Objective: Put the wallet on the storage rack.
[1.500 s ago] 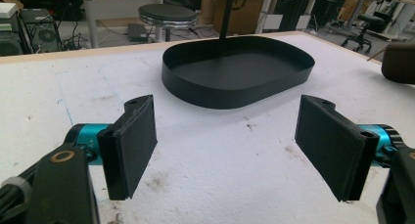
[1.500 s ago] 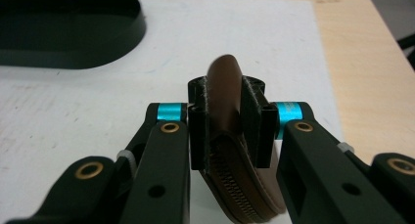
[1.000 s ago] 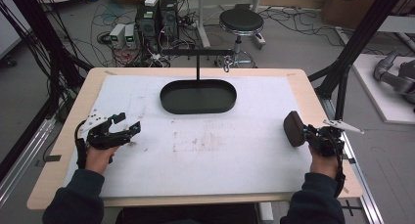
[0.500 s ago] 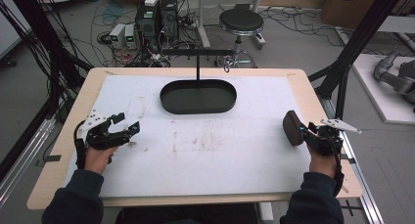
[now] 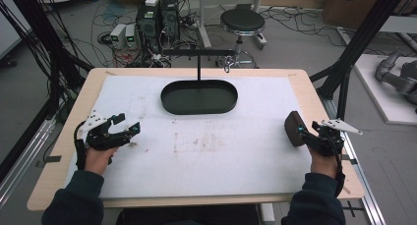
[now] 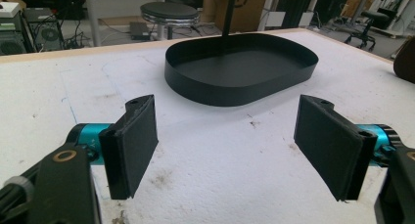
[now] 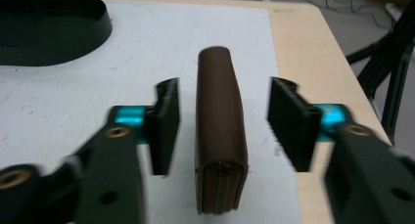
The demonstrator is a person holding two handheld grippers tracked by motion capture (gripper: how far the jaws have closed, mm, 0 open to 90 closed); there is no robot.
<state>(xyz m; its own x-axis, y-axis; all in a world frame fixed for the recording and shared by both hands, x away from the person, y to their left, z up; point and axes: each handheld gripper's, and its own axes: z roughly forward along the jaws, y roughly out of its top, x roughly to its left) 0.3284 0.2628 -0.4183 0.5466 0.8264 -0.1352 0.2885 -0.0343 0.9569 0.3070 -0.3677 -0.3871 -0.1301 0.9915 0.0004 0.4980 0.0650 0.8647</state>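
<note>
Although the brown wallet (image 7: 219, 131) stands between the fingers of the right gripper (image 7: 222, 131), we find the pads apart from it on both sides: the jaws have just been opening, and daylight shows at each flank. We judge this to be a release, not a grip. The wallet stands on its edge on the white cover of the worktop (image 5: 196, 151), zip end toward the camera in the right gripper view, near the right border of the cover, with the bare wooden margin just beyond. In the high view the wallet (image 5: 293, 128) shows upright just ahead of the right gripper (image 5: 306, 134).

We note that standing it on edge leaves it narrow at the base; a careless withdrawal could tip it.

Our left gripper (image 5: 129, 131) rests at the left of the worktop, well apart from the wallet, its fingers (image 6: 132, 143) spread wide with nothing between them. It appears to be idle.

Farther out, the black oval tray (image 5: 199, 96) sits at the middle rear of the cover, empty as far as we can see, with a thin post (image 5: 198, 65) carrying a crossbar rising behind it. Nothing lies between wallet and tray; the path is unobstructed. Beyond the worktop stand a stool (image 5: 242, 22) and cabled equipment on the floor.
</note>
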